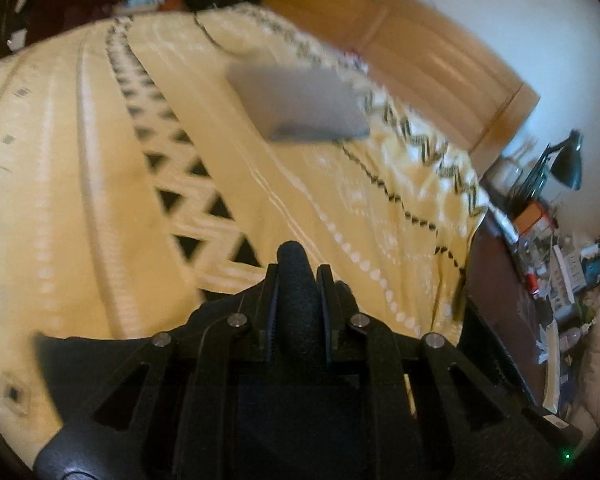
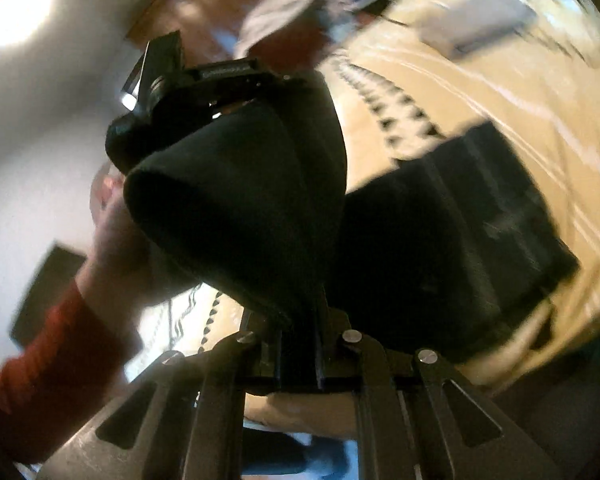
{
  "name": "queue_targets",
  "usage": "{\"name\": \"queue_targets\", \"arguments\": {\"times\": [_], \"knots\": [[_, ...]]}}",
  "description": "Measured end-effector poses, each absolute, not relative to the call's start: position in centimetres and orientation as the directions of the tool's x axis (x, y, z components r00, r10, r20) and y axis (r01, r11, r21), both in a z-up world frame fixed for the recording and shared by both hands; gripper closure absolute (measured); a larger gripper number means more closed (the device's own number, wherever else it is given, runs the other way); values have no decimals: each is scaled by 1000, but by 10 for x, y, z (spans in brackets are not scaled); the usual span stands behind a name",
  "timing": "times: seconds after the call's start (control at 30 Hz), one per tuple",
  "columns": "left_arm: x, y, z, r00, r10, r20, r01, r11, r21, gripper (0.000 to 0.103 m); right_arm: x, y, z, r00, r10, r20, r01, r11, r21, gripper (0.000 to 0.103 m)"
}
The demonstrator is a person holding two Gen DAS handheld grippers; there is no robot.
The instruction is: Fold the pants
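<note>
Both of our tongs pinch the black pants: left gripper and right gripper each clamp a bunched edge, lifted above the cream blanket. Folding looks midway; part lies flat. A grey laptop sits well clear.

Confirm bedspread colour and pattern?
Cream bedspread with black triangle bands and white dotted stripes; left wrist view shows it best.

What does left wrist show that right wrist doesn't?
Left wrist only: wooden headboard, dark desk lamp, cluttered side table.

Right wrist only: left gripper from outside, the red-sleeved hand, and black pants trailing onto the bed.

Both: cream patterned bedspread, flat grey rectangular object, and black fabric pinched between each gripper's fingers.
</note>
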State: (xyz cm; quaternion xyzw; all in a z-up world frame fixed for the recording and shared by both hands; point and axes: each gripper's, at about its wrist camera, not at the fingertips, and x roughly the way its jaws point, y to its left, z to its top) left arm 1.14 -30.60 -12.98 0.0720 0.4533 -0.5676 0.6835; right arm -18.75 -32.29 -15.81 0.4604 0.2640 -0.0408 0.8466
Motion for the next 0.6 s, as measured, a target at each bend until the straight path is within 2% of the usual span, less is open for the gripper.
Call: {"name": "queue_targets", "arguments": {"times": [0.3, 0.37, 0.43, 0.47, 0.53, 0.6], "knots": [[-24, -362, -163, -75, -649, -757, 851, 354, -388, 85, -230, -373, -208, 888, 248, -388, 295, 339, 893, 90], [-26, -369, -174, -68, -633, -771, 856, 360, -370, 79, -231, -377, -213, 885, 273, -378, 287, 319, 903, 87], [-33, -379, -188, -89, -603, -793, 868, 343, -359, 61, -237, -383, -210, 873, 254, -417, 318, 353, 880, 79], [-39, -382, -190, -70, -594, -802, 883, 337, -326, 57, -242, -385, -209, 867, 244, -434, 334, 363, 870, 77], [-44, -383, -189, -32, -582, -812, 899, 339, -278, 38, -255, -392, -205, 862, 223, -455, 355, 375, 857, 72], [-43, -380, -186, -34, -587, -809, 894, 344, -287, 31, -268, -401, -197, 865, 206, -457, 360, 380, 852, 68]]}}
